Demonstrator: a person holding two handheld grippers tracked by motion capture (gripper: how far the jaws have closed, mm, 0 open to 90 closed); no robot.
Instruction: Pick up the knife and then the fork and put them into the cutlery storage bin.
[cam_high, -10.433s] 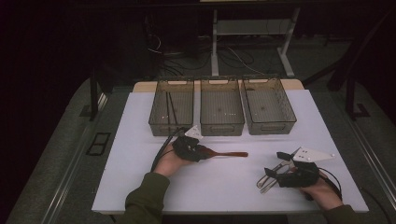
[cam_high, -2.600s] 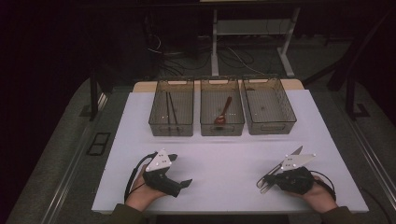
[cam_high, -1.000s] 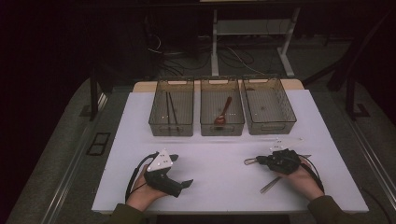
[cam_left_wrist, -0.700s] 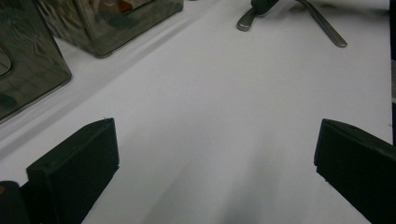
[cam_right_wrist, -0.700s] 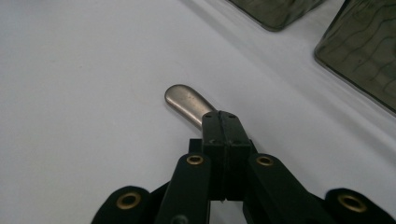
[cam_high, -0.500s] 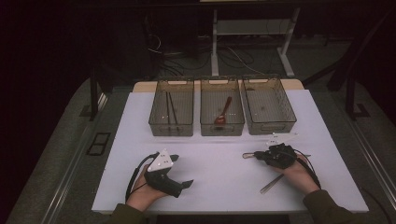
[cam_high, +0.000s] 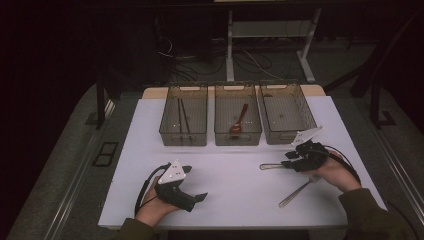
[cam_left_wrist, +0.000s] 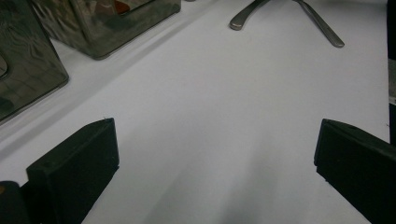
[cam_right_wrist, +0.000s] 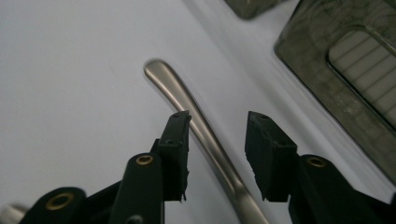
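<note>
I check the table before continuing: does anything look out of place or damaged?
Nothing looks damaged or spilled. Two metal utensils lie loose on the white table: one handle between the open right gripper, the other below it. The right bin looks empty.

1. My left gripper (cam_high: 192, 197) rests low on my left hand (cam_high: 155, 207), jaws wide apart.
2. My right gripper (cam_high: 289, 161) sits in my right hand (cam_high: 334, 172); its jaws have just been opening.
</note>
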